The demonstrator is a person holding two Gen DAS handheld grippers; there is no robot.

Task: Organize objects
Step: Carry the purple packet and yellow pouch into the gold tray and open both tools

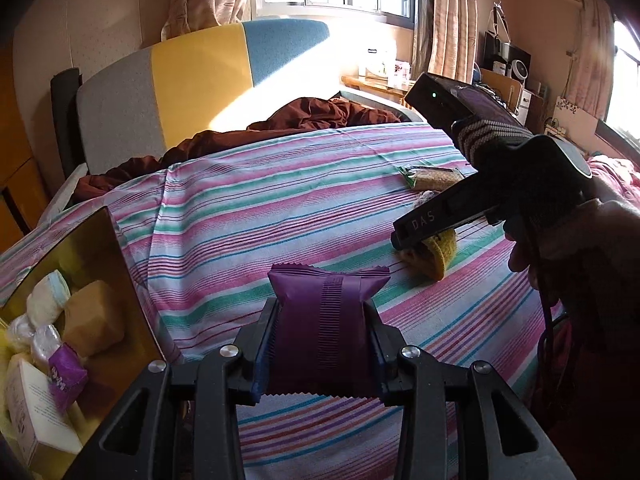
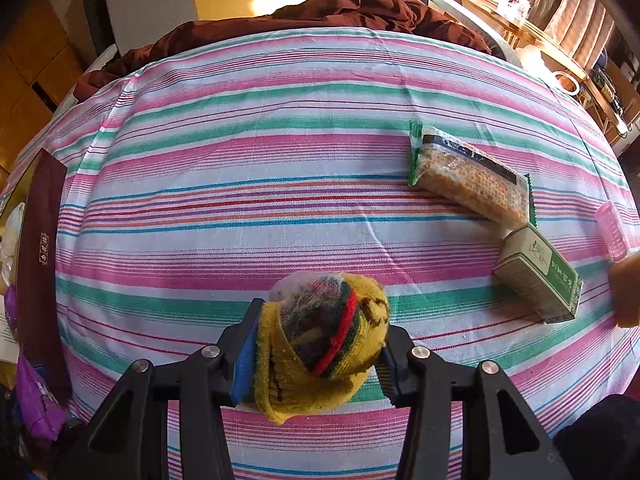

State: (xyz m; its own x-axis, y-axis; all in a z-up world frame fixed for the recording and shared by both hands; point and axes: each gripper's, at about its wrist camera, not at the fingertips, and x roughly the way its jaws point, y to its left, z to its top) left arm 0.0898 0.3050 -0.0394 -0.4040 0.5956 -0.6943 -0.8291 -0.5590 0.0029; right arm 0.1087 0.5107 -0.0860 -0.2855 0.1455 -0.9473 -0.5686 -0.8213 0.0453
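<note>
The left hand-held gripper (image 1: 320,344), clamped on the packet (image 1: 326,320), sits just right of the box (image 1: 116,264); the right hand-held gripper (image 2: 316,344) clamps the sock (image 2: 324,340).

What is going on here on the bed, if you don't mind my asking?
A person is tidying small items off a striped bedsheet, a handheld gripper in each hand. The left gripper holds a purple packet between its fingers, near a box already holding several items. The right gripper is closed on a yellow sock ball. A cracker pack, a green carton and a pink clip lie on the sheet.
</note>
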